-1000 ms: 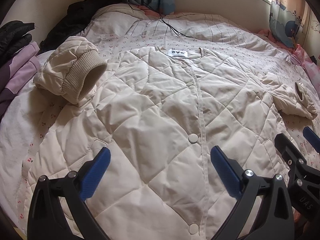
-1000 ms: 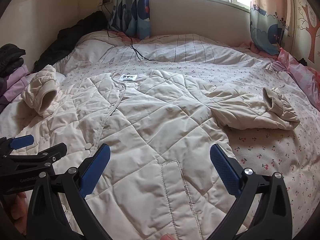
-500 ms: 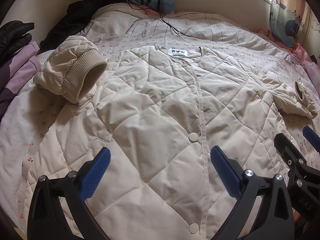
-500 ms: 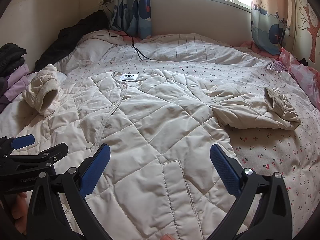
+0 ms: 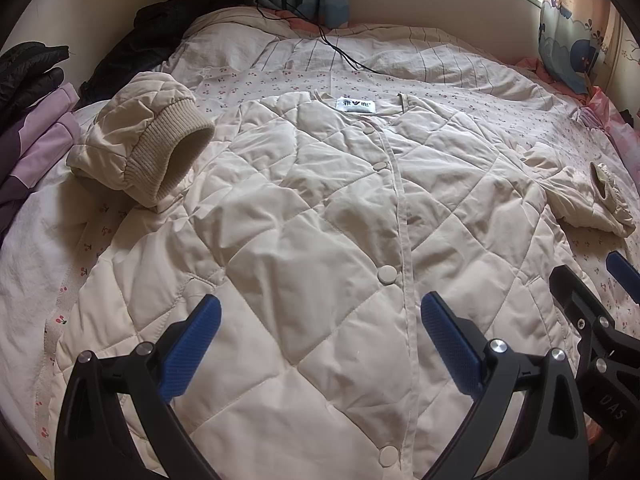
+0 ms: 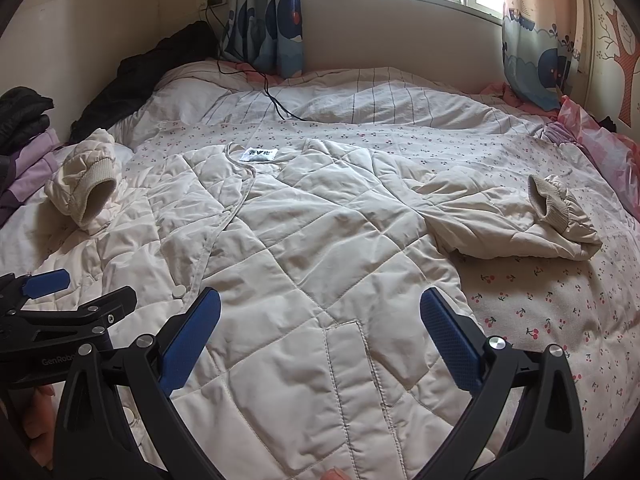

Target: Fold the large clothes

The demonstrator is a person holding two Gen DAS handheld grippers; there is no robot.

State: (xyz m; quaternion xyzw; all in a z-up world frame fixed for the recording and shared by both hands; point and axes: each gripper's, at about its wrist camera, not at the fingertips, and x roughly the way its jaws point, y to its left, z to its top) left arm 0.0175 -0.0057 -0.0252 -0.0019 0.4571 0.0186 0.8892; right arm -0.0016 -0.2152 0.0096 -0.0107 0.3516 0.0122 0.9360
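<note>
A cream quilted jacket (image 5: 320, 216) lies spread front-up across the bed (image 6: 540, 304), its snap placket closed and its white neck label (image 5: 355, 105) toward the far wall. The left sleeve (image 5: 140, 152) is bent back on itself, its ribbed cuff standing open beside the shoulder. The right sleeve (image 6: 516, 224) is angled out onto the cherry-print bedding, cuff turned upward.

The left gripper (image 5: 320, 344) hovers over the lower front of the jacket with its blue-padded fingers (image 5: 192, 346) spread wide and nothing between them. The right gripper (image 6: 320, 340) hangs above the jacket's right panel, near a pocket flap, its fingers equally wide apart and empty. Whether either pad brushes the fabric is hard to judge from these angles.

Dark and lilac clothes (image 5: 32, 112) sit piled at the bed's left edge, and a black cable (image 6: 272, 96) trails over the striped quilt near the curtains (image 6: 264, 12).
</note>
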